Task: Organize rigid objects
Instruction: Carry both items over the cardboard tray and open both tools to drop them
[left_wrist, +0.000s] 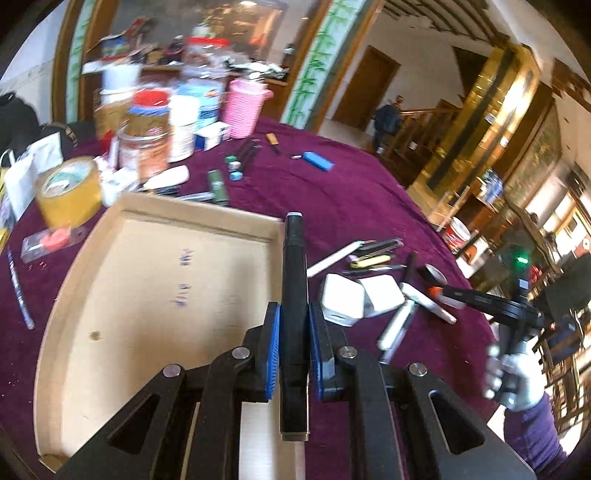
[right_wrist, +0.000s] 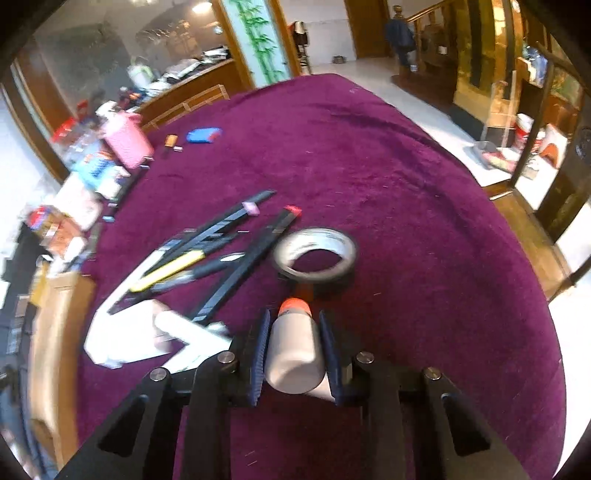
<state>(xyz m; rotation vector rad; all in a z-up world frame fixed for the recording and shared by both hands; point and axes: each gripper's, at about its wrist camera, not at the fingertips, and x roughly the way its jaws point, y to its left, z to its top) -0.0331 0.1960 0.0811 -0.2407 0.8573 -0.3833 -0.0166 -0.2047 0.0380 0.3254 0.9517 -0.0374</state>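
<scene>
Faintly, blue handwriting, unreadable, inside cardboard tray (left_wrist: 155, 266).

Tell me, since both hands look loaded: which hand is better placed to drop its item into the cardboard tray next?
Left. Its fingers grip a black marker over the shallow cardboard tray. The right fingers, gripping a white orange-capped tube, are above purple cloth, off to the tray's side.

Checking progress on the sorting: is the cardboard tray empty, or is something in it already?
Empty as far as visible: the cardboard tray shows bare floor; its near part is hidden.
</scene>
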